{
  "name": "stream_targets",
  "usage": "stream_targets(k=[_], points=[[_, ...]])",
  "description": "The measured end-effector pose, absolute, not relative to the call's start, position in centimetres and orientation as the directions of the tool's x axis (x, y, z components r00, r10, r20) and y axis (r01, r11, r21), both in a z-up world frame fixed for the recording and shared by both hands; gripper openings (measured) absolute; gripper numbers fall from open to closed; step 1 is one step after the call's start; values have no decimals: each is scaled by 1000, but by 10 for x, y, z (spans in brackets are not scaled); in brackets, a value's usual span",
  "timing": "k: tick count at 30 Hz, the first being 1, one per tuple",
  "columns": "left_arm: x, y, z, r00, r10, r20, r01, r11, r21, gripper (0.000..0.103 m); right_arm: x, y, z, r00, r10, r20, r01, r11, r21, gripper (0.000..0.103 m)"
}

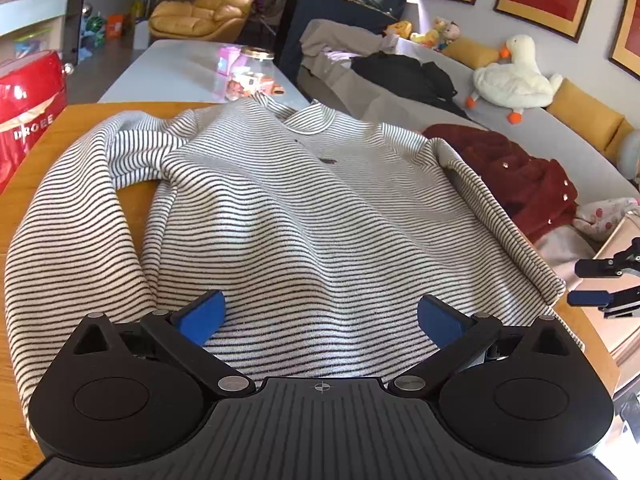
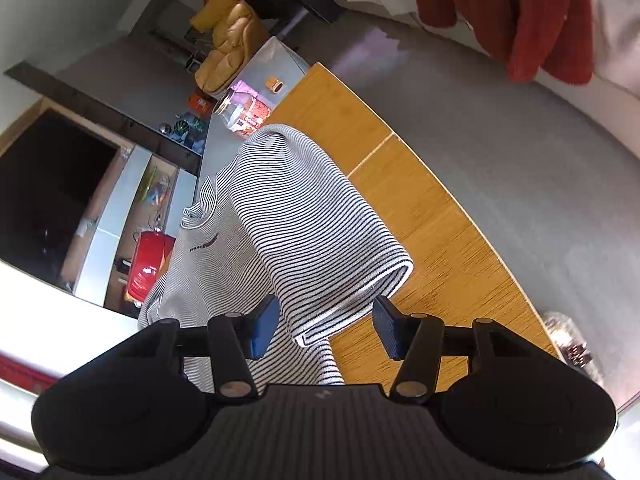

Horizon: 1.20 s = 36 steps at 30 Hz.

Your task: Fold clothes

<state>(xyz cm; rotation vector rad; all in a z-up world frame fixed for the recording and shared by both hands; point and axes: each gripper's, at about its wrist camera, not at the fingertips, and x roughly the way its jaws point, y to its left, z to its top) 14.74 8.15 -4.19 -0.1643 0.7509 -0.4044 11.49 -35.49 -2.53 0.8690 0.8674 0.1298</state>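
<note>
Blue-padded fingers of the left gripper (image 1: 320, 316) spread wide apart just above the lower body of the striped sweater (image 1: 288, 208), gripping nothing. That sweater lies front-up on the wooden table (image 1: 24, 184), a soft knit of thin dark stripes on cream, with a round ribbed collar (image 1: 310, 122) at the far end and a small dark line of print on the chest. Its fabric rises in gentle ridges and hollows. One sleeve curls in a loop on the left, leaving a patch of bare wood showing inside the loop; the other sleeve (image 1: 500, 216) runs down the right side, its ribbed cuff near the table's edge.

From the right wrist view, the right gripper (image 2: 326, 326) is also parted, its jaws on either side of that cuff (image 2: 352, 300), which ends in a pale hem and lies doubled over. Whether the pads touch the cloth cannot be told. The table's surface is smooth, honey-coloured bamboo with a fine grain, a pale seam and a curved edge.

Beyond the table stands a clear glass jar (image 1: 250, 74) on a grey counter. A shiny red case (image 1: 28, 108) sits to the left. On the grey sofa (image 1: 560, 148) lie a fuzzy dark-red garment (image 1: 516, 176) and a plush white goose (image 1: 516, 76)
</note>
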Motion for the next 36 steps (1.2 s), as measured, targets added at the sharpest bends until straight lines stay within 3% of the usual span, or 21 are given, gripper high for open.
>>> stream_targets(k=[2, 4, 6, 10, 13, 20, 27, 33, 36], points=[[150, 84, -43, 657, -421, -626, 297, 907, -299, 103, 129, -348, -30, 677, 406, -614, 212, 691, 691, 34], [150, 86, -43, 655, -429, -622, 298, 903, -309, 103, 148, -338, -23, 692, 357, -627, 168, 766, 621, 8], [151, 88, -43, 652, -437, -619, 300, 899, -318, 103, 169, -333, -1, 733, 273, -623, 125, 846, 518, 5], [153, 92, -43, 644, -455, -615, 311, 890, -334, 103, 202, -331, 84, 881, 61, -469, 70, 964, 257, 4], [153, 94, -43, 642, -464, -610, 311, 885, -346, 103, 219, -312, 132, 931, 31, -365, 24, 989, 145, 4], [156, 114, -30, 624, -505, -597, 269, 855, -443, 103, 267, -207, 145, 886, 247, -392, -215, 969, 123, 4], [130, 137, -9, 681, -436, -589, 249, 894, -373, 103, 312, -104, 153, 791, 437, -428, -431, 895, 118, 4], [120, 161, -10, 694, -392, -604, 190, 909, -371, 103, 328, -46, 134, 747, 453, -486, -471, 877, 93, 6], [118, 173, -12, 701, -376, -605, 161, 911, -380, 103, 326, -35, 130, 732, 463, -500, -486, 869, 93, 12]])
